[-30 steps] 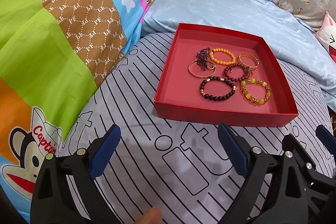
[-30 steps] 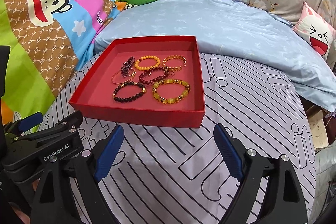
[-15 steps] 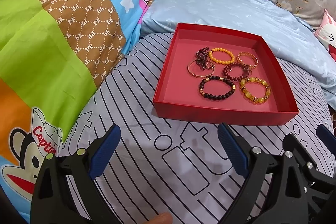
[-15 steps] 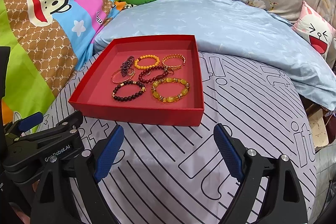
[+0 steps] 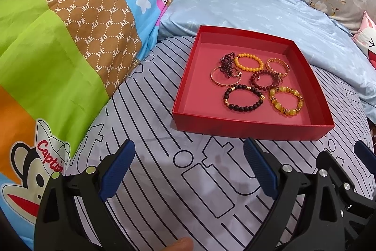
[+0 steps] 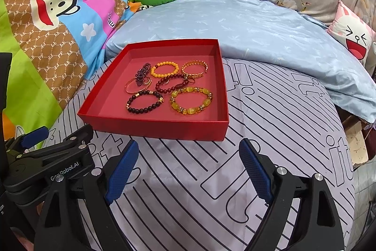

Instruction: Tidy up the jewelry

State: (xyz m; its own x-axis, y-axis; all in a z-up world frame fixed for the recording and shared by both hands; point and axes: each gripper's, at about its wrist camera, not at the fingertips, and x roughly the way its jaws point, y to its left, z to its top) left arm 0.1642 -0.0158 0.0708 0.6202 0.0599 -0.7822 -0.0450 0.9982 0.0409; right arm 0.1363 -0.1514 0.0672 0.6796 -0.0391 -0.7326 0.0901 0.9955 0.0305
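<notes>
Counting what lies in the red tray gives six pieces of jewelry, grouped toward its far right part. They are one orange bead bracelet, one gold chain bracelet, one dark red bead bracelet, one black bead bracelet, one yellow bead bracelet, and one thin gold bangle with a dark purple beaded strand draped over it. The dark red bracelet touches the gold chain one.

Two grippers are in view. Both stand with their blue pads wide apart and nothing between them. The left gripper hangs over the striped sheet, with the tray ahead of it and slightly to the right. The right gripper has the tray just ahead and slightly to the left, its near wall close beyond the fingertips. From the right wrist view the left gripper appears close beside it on the left.
</notes>
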